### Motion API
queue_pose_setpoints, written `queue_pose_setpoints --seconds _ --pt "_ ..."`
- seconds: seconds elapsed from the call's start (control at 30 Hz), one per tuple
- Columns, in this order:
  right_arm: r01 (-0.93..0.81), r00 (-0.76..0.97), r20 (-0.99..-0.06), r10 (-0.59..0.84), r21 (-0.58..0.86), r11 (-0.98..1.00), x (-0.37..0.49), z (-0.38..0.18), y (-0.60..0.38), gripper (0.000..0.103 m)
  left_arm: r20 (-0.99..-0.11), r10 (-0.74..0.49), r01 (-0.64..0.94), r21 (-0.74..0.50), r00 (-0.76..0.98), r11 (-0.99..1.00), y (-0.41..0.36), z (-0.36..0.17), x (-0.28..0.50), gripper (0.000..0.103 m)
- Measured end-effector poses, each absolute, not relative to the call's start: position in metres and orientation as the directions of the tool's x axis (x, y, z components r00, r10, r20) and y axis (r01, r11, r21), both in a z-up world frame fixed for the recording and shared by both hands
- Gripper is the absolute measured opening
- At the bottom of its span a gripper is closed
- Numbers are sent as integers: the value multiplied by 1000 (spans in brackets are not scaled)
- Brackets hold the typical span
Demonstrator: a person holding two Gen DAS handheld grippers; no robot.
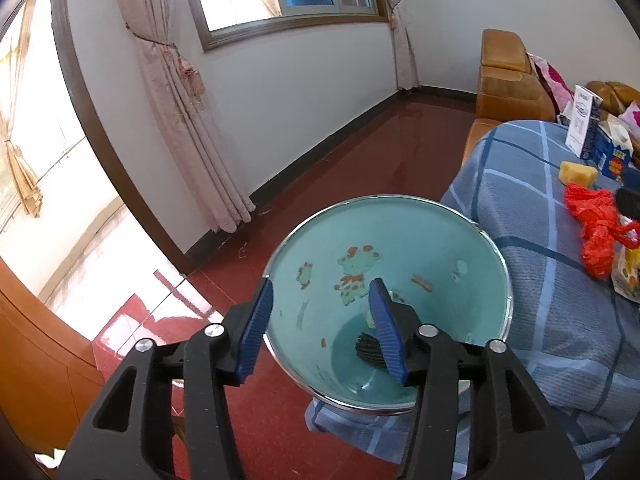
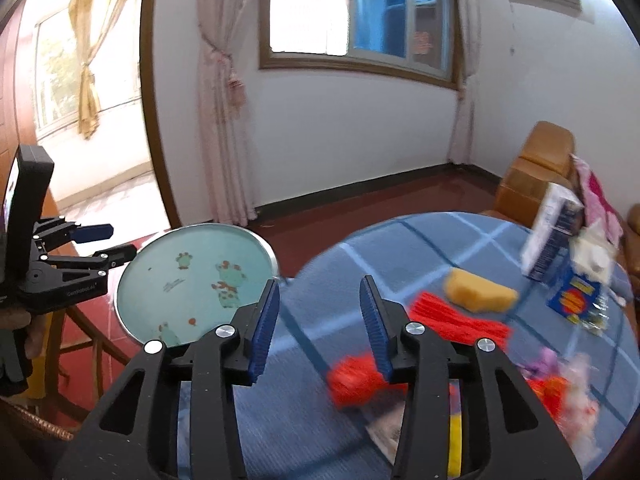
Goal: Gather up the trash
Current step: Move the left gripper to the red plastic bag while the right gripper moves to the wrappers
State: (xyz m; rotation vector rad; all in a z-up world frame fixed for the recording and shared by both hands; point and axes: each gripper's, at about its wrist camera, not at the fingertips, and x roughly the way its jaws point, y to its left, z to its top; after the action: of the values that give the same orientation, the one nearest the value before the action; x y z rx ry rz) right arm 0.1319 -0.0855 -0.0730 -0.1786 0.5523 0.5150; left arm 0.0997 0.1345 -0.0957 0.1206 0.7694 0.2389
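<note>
Clearly both grippers stand with jaws apart and nothing between them: the left gripper [image 1: 322,326] hangs over the basin [image 1: 400,240], the right gripper [image 2: 320,320] over the table [image 2: 400,240]. A dark ribbed scrap [image 1: 370,354] already lies at the bottom of the basin, which looks like smooth enamel with a metal rim and cartoon prints. On the checked blue cloth lies the remaining trash: a crumpled red bag [image 2: 356,376], probably light, thin and crackly, best pinched at a bunched fold; a yellow sponge [image 2: 478,292], soft and springy, to be squeezed across its middle; and a stiff blue carton [image 2: 572,296].
</note>
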Motion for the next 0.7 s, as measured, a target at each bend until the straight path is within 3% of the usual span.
queue_pose_setpoints --seconds 0.43,0.7 --pt "-77 816 -574 67 6 997 79 -89 -272 49 -699 144 1 203 701 979 51 -107 104 57" --pt "88 814 -579 -46 44 995 56 -108 -336 52 -704 30 129 172 710 977 -27 -109 117 58"
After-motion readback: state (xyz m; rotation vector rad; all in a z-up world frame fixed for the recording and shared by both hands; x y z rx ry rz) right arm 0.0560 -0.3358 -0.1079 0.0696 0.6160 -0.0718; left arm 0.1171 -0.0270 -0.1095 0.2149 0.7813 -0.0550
